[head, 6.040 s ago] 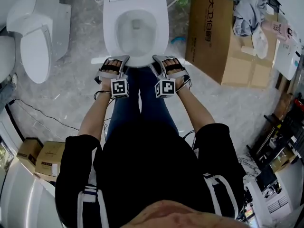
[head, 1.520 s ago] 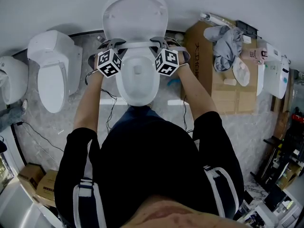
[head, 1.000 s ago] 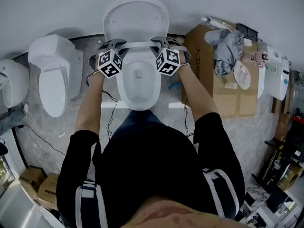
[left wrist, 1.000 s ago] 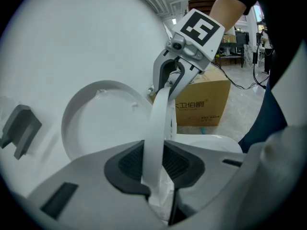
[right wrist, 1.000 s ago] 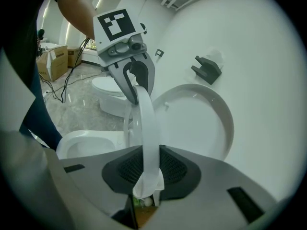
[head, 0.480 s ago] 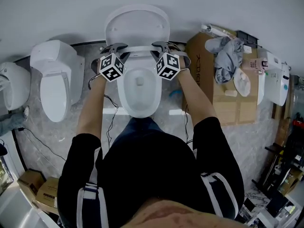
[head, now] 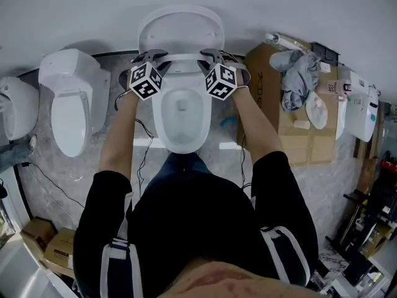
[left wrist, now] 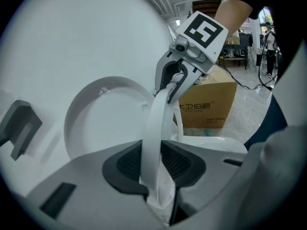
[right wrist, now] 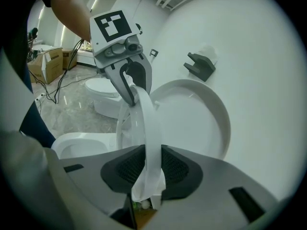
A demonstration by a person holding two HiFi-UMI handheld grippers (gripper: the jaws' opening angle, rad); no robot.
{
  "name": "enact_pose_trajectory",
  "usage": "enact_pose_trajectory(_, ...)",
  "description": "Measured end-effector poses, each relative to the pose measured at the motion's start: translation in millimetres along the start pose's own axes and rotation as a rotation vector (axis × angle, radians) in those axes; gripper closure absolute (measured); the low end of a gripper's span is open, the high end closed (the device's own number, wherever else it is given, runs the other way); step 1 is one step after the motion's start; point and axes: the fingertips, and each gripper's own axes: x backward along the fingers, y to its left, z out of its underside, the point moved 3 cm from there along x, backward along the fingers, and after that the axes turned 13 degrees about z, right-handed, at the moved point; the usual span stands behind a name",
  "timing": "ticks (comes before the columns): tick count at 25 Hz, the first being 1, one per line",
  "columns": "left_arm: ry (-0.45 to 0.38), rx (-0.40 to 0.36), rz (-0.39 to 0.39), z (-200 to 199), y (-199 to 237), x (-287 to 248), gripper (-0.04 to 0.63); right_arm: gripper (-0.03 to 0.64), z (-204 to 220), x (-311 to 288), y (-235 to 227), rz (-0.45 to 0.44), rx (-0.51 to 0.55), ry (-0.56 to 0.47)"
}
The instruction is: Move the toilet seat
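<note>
The white toilet seat ring stands raised almost upright, just in front of the open lid and above the bowl. My left gripper holds the ring's left side and my right gripper its right side. In the left gripper view the ring runs between my left gripper's dark pads, which touch it. The right gripper view shows the ring likewise pinched in my right gripper. Both pairs of jaws are opening.
A second toilet with its lid down stands to the left, and another white fixture at the far left. A cardboard box with grey clothes on top is close on the right. Cables lie on the marble floor.
Six seconds ago the seat lay flat with both grippers at its front edge; it now stands upright by the lid. Over the last second the grippers and seat barely moved.
</note>
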Motion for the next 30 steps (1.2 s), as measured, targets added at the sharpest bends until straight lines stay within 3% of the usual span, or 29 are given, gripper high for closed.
enact_pose_trajectory(30,-0.04,0.029,-0.002,1.0,57.9,-19.4,0.468,0.486,3.4,-47.2,-39.3,0.003,-0.045,0.012)
